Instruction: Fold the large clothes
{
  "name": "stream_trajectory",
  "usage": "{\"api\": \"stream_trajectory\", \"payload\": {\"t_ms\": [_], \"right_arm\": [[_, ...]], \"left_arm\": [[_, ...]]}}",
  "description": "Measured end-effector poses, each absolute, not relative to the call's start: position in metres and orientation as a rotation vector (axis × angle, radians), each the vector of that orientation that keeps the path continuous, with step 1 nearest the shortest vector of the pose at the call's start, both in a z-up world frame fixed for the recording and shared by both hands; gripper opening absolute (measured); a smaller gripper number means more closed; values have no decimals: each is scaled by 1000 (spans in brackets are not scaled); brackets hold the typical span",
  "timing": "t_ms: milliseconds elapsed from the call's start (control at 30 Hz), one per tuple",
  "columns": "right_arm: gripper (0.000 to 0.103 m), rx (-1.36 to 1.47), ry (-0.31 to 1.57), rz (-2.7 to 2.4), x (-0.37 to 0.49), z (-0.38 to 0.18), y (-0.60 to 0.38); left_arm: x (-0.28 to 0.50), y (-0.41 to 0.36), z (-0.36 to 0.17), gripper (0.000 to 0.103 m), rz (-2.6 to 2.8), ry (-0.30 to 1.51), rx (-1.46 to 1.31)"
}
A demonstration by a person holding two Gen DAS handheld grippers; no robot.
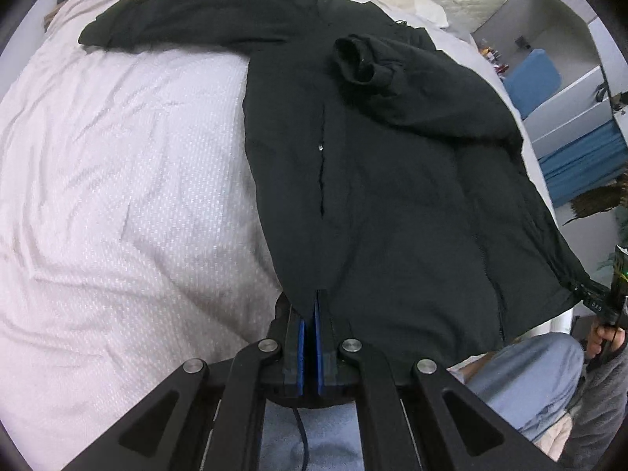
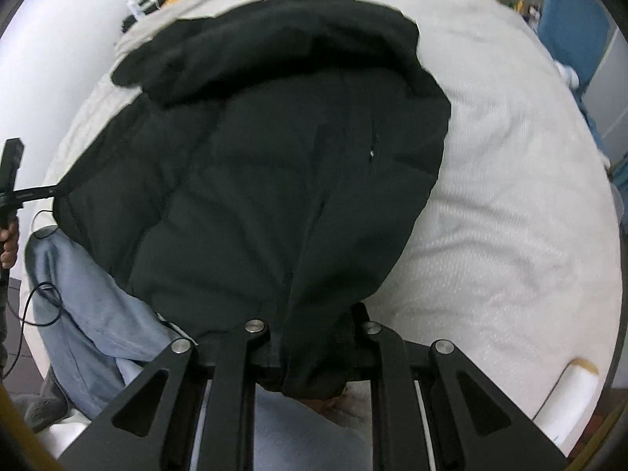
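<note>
My black jacket (image 1: 392, 165) lies spread on the bed (image 1: 117, 196), hem toward me. Both my left gripper (image 1: 310, 302) and right gripper (image 2: 310, 353) pinch hem corners. The slick padded fabric could slip out, or the loose sleeve (image 1: 365, 62) bunch inside the fold.

A: Left gripper (image 1: 313, 306)?
B: Black linkage bars, round silver pivot screws, blue-padded fingers (image 1: 300, 349), a black cable beneath.
A: The person?
B: Light blue jeans (image 2: 90, 310), grey fleece sleeve (image 1: 600, 404)
</note>
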State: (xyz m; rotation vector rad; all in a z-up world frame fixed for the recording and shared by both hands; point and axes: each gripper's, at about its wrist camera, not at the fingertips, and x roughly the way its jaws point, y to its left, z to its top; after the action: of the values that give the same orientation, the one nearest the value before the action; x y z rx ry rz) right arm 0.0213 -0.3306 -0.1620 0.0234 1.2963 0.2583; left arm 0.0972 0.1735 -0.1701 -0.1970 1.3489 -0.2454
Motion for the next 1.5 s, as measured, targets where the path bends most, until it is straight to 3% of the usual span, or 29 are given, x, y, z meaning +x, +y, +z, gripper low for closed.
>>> {"api": "stream_trajectory", "payload": {"t_ms": [167,367,433,500,567,767,1000,1300,1433,1500], "right_arm": [[21,73,1319,254,18,-170,-335],[36,65,1315,241,14,-167,-331],[42,72,1301,236,11,-157,-333],[49,67,1282,229,9,-147,-336],[53,62,1250,223,7,-132,-339],[59,25,1079,163,11,-84,-328],[66,99,751,133,17,-44,-280],[73,151,559,94,28,-89,-217],[74,144,560,86,39,-113,-211],[82,123,559,66,43,-121,-210]], "left_arm": [[101,174,-169,5,-226,1341,-204],[84,167,-161,10,-168,1330,-147],[81,165,-151,18,-157,1311,-125],[78,162,-138,46,-150,1275,-112],[77,157,-124,63,-151,1220,-96],[85,149,-89,64,-175,1100,-95],[131,171,-66,64,-131,924,-177],[230,282,-63,64,4,878,-444],[266,338,-80,64,77,863,-515],[282,366,-96,64,105,868,-560]]}}
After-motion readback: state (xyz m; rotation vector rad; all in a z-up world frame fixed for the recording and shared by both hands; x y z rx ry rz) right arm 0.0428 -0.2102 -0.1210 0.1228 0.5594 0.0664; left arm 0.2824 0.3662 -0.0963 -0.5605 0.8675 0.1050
